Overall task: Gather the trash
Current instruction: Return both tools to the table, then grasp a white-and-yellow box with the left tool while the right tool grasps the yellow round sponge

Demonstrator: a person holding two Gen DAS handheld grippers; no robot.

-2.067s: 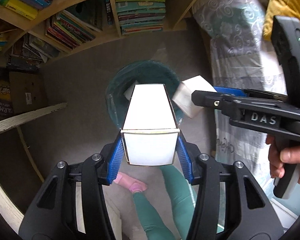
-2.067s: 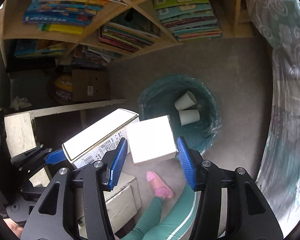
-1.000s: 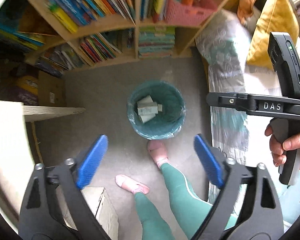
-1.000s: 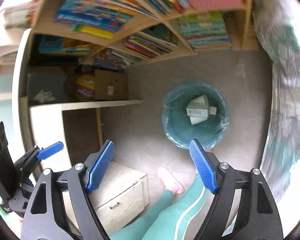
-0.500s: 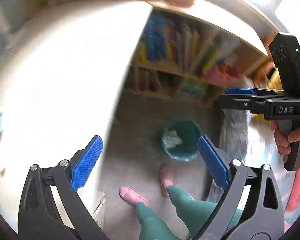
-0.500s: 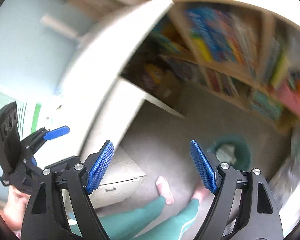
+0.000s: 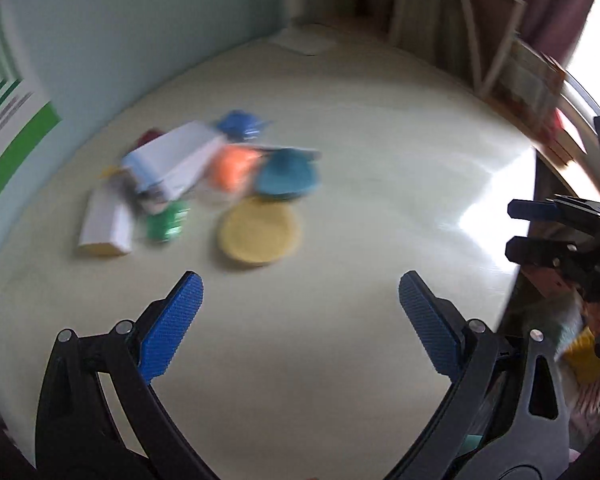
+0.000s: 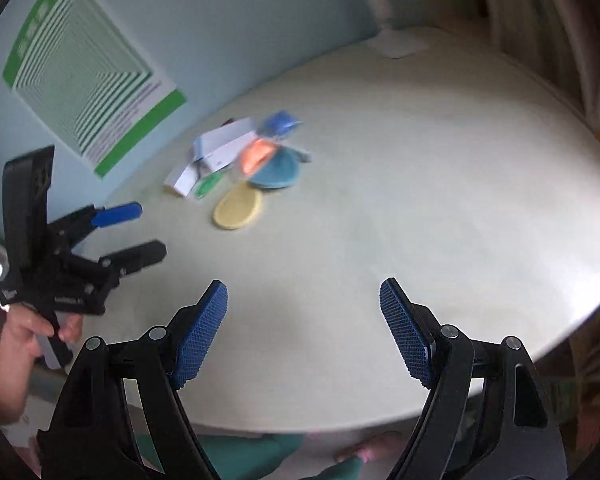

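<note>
Both grippers over white table (image 8: 420,200), nothing between the fingers: left gripper (image 7: 300,320) spread wide, right gripper (image 8: 304,330) spread wide. Trash pile (image 7: 204,184) near table's wall edge, blurred.

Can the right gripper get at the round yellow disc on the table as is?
Probably yes. The right gripper is open and empty, and bare white table lies between it and the round yellow disc, which sits at the pile's near edge with nothing on top.

You're getting soft daylight with glare on the table (image 7: 480,208) at right; motion blur smears everything, and fisheye bends the dark edges.
</note>
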